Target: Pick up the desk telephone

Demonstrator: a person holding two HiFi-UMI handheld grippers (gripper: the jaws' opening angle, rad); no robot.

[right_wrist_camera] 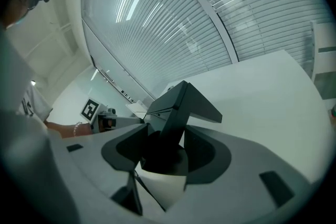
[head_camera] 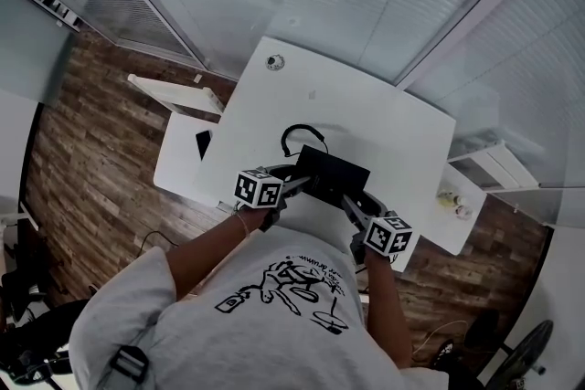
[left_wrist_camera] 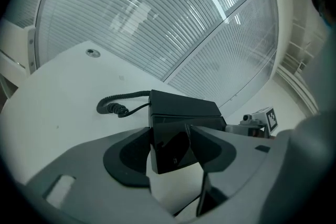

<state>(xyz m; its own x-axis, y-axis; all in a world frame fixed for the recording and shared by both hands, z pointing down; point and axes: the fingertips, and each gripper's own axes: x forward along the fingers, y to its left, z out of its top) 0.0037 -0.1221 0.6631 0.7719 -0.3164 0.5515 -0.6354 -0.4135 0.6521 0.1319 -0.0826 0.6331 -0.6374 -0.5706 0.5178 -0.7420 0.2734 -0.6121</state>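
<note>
Your desk telephone [head_camera: 331, 173] — black, wedge-shaped, coiled cord [head_camera: 297, 138] at 11 o'clock — is at the table's [head_camera: 393, 119] 6 o'clock edge; left gripper [head_camera: 295, 187] and right gripper [head_camera: 353, 204] each clamp one end, forearms converging.

The white table [head_camera: 384, 132] bears a coiled cord [left_wrist_camera: 128, 95] and, seemingly, a cable grommet [head_camera: 274, 62].

I get cool, flat, fairly bright light; the white tabletop [head_camera: 384, 123] carries hardly a shadow. Strip-light reflections glare on the blinds [left_wrist_camera: 157, 23] in both gripper views, whose fisheye edges bend and go black, and the desk telephone [left_wrist_camera: 184, 110] reads dark.
</note>
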